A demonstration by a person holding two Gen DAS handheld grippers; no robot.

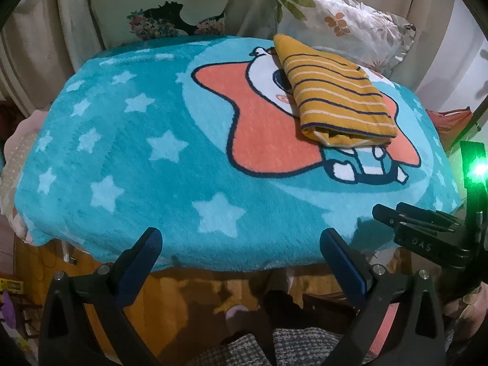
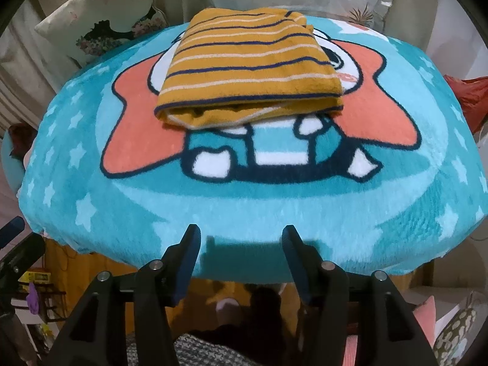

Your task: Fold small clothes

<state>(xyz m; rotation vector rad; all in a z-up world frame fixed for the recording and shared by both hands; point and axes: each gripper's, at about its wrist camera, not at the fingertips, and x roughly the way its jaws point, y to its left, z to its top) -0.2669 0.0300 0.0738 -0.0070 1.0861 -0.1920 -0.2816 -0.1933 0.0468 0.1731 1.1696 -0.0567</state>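
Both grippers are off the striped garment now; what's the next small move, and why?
Probably back both away and leave it. The mustard striped garment already lies folded into a compact stack on the blue star blanket, and the left gripper and right gripper stand open, empty, at the near edge.

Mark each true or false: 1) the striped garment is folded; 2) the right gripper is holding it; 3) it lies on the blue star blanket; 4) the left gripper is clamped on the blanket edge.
1) The striped garment is folded: true.
2) The right gripper holds it: false; its jaws are open and empty, short of the garment.
3) It lies on the blue star blanket: true.
4) The left gripper is clamped on the blanket: false; it is open, gripping nothing.
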